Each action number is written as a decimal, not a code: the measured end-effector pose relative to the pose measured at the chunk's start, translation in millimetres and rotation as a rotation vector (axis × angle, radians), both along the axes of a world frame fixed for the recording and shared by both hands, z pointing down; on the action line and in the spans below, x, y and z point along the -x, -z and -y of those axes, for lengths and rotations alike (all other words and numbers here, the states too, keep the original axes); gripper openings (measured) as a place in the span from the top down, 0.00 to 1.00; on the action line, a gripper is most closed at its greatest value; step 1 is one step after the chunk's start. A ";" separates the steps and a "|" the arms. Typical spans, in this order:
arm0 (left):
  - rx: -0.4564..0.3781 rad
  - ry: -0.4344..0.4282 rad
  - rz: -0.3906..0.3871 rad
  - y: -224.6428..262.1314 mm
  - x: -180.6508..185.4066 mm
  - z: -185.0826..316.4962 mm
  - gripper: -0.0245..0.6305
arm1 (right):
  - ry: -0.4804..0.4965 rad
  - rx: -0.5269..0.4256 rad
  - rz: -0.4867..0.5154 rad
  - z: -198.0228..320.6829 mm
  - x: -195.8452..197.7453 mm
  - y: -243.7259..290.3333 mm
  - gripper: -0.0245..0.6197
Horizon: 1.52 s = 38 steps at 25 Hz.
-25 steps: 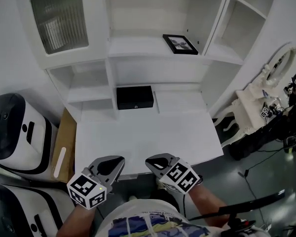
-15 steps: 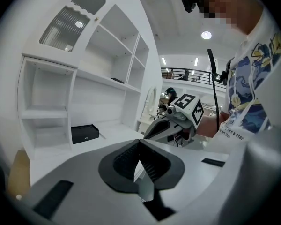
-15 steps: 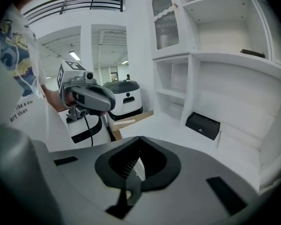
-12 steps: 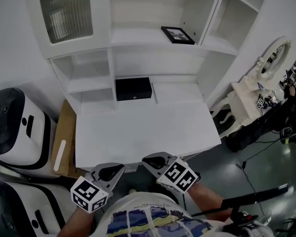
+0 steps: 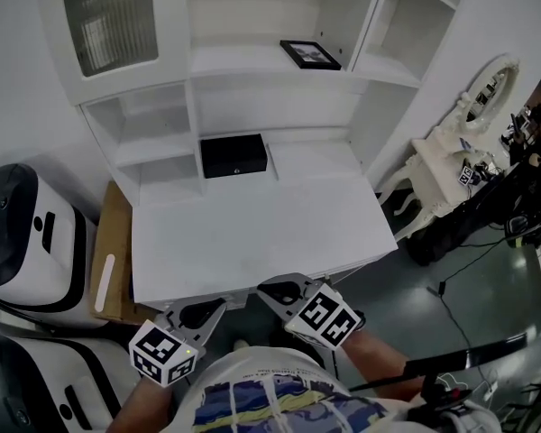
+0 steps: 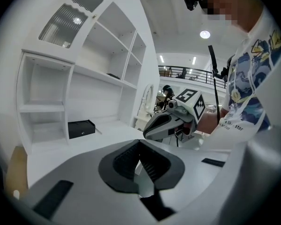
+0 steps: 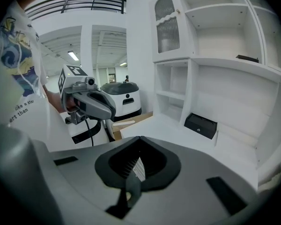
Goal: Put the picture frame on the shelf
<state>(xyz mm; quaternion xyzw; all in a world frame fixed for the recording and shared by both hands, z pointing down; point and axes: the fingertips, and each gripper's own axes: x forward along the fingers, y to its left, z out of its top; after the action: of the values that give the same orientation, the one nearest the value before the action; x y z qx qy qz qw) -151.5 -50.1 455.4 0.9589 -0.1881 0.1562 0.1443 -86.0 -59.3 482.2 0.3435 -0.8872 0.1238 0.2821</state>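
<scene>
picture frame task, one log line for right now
picture frame: lying on shelf | left gripper: shut, empty | right gripper: shut, empty | both by desk front edge

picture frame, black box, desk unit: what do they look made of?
Picture frame: thin black moulding, matte; wood or plastic, too small to tell.
Black box: flat matte black with a small pale fitting on the front; painted wood or a leatherette wrap, unclear.
Desk unit: likely white-painted board; even satin colour, no grain showing, crisp square edges.
</scene>
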 end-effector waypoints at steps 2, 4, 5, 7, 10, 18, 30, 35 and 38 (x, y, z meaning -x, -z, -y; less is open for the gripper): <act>0.003 0.000 0.001 -1.8 0.7 -0.6 0.94 | -0.001 -0.005 -0.001 -0.5 0.5 -1.5 0.92; 0.006 0.001 0.003 -3.6 -0.2 -2.9 0.94 | -0.001 -0.005 0.002 -2.8 0.0 -3.0 0.92; 0.007 0.001 0.004 -4.2 -0.4 -3.9 0.94 | 0.000 -0.003 0.004 -4.2 0.4 -3.3 0.92; 0.009 0.005 0.005 -5.3 0.7 -4.4 0.94 | 0.003 0.004 0.016 -5.4 4.0 -1.0 0.92; 0.012 0.010 0.007 -6.0 1.9 -3.7 0.94 | 0.012 0.006 0.022 -4.6 7.5 2.2 0.92; 0.027 0.013 0.011 -8.9 2.9 -4.4 0.94 | 0.026 0.007 0.027 -2.7 12.6 1.6 0.92; 0.035 -0.013 0.028 -11.3 -12.2 -3.7 0.94 | 0.014 0.008 0.039 -3.0 2.5 1.1 0.92; 0.033 -0.028 0.034 -13.2 -21.4 -1.2 0.94 | 0.008 0.007 0.038 1.3 -6.9 0.8 0.92; 0.034 -0.031 0.035 -13.7 -26.9 -0.8 0.94 | 0.003 0.005 0.038 2.4 -12.6 0.6 0.92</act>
<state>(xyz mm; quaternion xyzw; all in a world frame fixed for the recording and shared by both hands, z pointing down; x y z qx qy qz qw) -124.6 -49.3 469.2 0.9562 -0.1731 0.1783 0.1548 -73.5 -61.6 481.5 0.3389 -0.8927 0.1321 0.2661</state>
